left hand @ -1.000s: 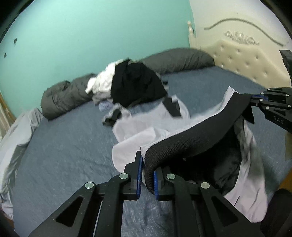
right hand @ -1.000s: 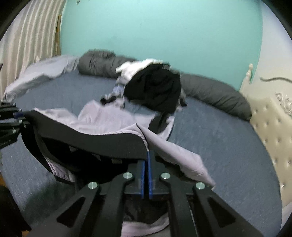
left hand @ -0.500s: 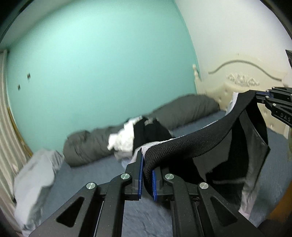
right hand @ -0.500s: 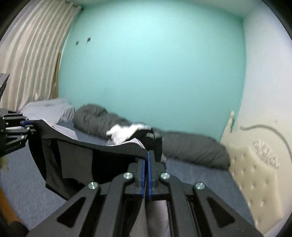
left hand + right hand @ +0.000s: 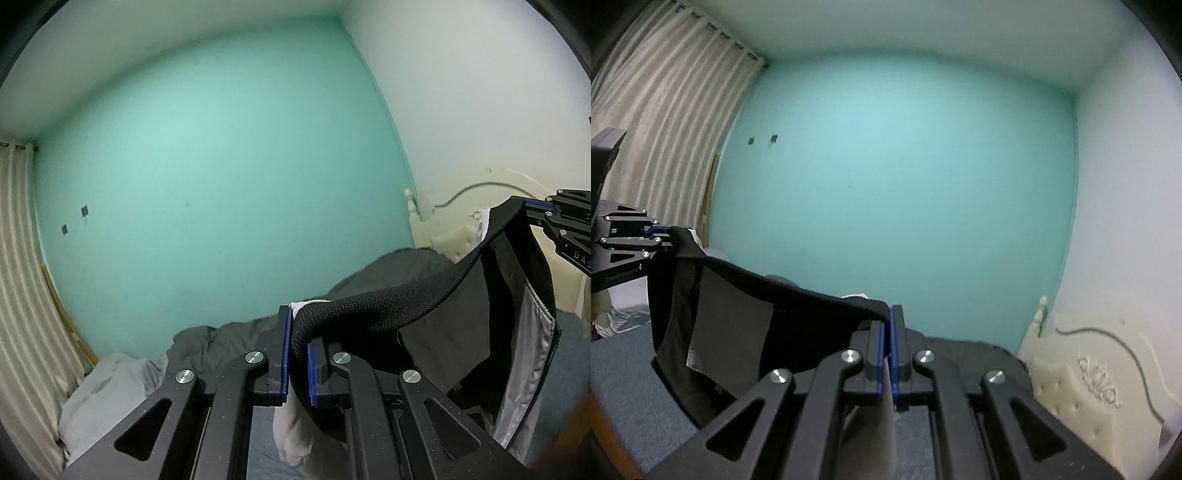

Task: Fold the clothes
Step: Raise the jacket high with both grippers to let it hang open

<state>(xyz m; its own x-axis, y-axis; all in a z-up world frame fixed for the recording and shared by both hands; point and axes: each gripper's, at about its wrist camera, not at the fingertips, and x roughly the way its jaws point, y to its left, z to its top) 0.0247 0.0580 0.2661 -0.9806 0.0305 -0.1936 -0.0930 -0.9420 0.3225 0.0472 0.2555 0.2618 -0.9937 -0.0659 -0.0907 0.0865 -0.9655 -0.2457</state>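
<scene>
Aloft, both jaws pinch the garment's black waistband.

garment lower part cut off, bed mostly hidden

Soft, even indoor light is washing the teal wall, brightest at its centre. Fisheye is bending the curtain and corners, dark vignette ringing both views. Slight blur is softening the far bedding; no glare showing.
</scene>
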